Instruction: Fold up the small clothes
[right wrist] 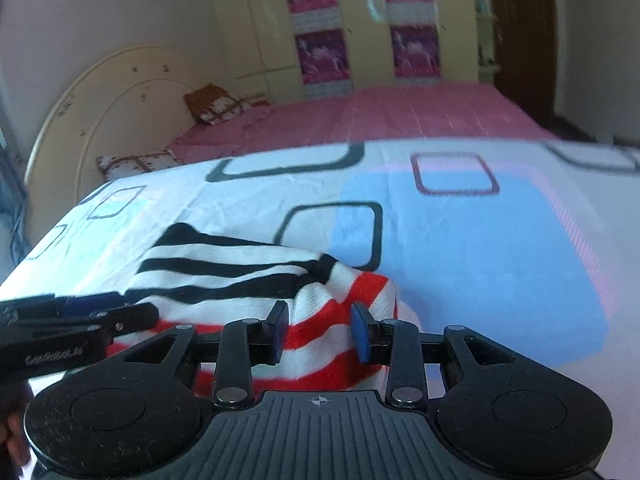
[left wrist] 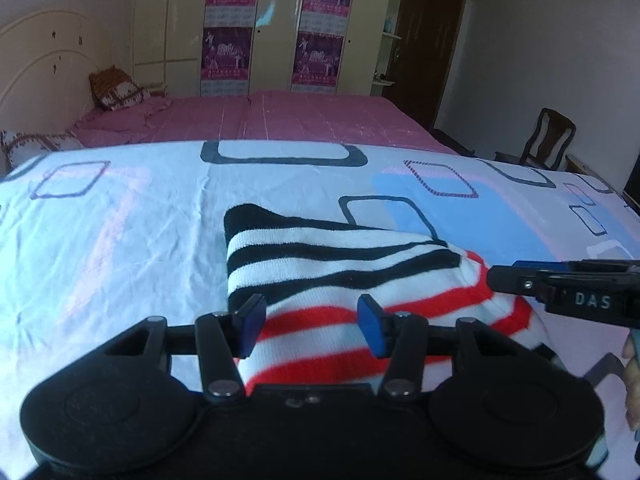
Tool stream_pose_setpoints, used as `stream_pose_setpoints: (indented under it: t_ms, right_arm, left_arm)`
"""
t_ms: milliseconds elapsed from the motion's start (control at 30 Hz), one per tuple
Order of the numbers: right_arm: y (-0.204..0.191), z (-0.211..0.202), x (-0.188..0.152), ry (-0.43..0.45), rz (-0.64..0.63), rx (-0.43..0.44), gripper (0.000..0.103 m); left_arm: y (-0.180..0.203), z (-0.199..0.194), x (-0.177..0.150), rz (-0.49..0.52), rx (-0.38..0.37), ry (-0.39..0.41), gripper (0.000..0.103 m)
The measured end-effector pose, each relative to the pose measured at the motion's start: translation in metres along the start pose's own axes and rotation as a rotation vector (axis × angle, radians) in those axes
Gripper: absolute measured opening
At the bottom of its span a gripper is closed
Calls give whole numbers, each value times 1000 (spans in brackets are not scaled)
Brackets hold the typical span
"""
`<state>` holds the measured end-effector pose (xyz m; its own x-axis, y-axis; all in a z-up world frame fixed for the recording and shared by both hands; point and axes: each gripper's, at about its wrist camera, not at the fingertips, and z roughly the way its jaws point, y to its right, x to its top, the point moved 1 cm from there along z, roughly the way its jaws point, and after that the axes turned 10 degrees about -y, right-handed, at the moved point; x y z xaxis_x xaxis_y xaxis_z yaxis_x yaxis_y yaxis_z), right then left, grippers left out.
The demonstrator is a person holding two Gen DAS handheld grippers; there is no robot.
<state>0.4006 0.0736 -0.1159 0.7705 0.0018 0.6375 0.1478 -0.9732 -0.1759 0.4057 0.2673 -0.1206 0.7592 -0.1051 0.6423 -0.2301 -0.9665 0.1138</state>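
Observation:
A small knitted garment with black-and-white stripes at its far part and red-and-white stripes at its near part lies folded on the patterned sheet. My left gripper is open, its blue pads either side of the red-striped near edge. My right gripper is open too, over the garment's red-striped right end. In the left wrist view the right gripper comes in from the right at the garment's edge. In the right wrist view the left gripper comes in from the left.
The sheet with square outlines and a blue patch covers the near surface. Behind it lies a pink bed with pillows by the headboard. Wardrobes with purple posters stand at the back. A wooden chair stands at the right.

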Motion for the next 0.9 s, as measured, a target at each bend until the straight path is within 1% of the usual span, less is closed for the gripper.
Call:
stream_pose_setpoints:
  t_ms: [100, 233, 300, 367, 433, 500, 600, 667, 733, 833, 900]
  right_arm:
    - [-5, -15, -13, 3, -13, 13, 34]
    - [-7, -23, -37, -25, -27, 10, 34]
    - [-7, -25, -48, -36, -35, -6, 34]
    - [-5, -20, -58, -58, -42, -23, 34]
    - [1, -13, -62, -67, -31, -17, 34]
    - [3, -9, -62, -66, -20, -6, 34]
    - [14, -11, -61, -79, 47, 32, 34]
    - [12, -23, -62, -63, 37, 35, 34]
    - [11, -39, -65, -40, 37, 57, 34]
    - [5, -57, -74, -22, -2, 66, 34]
    - [3, -64, -82, -25, 0, 76, 34]
  left_arm:
    - [3, -17, -9, 12, 11, 6, 50]
    - [8, -35, -29, 27, 20, 8, 50]
    - [10, -37, -40, 40, 30, -6, 50]
    - [8, -34, -48, 25, 35, -11, 52]
    - [3, -30, -51, -9, 21, -10, 52]
    - [2, -29, -49, -18, 22, -12, 52]
    - [2, -36, -49, -32, 27, -16, 52]
    - [3, -46, -53, -39, 37, -6, 50]
    - [7, -56, -60, -35, 41, 6, 50]
    - [13, -69, -72, -18, 40, 6, 50]
    - [16, -73, -83, -28, 43, -5, 50]
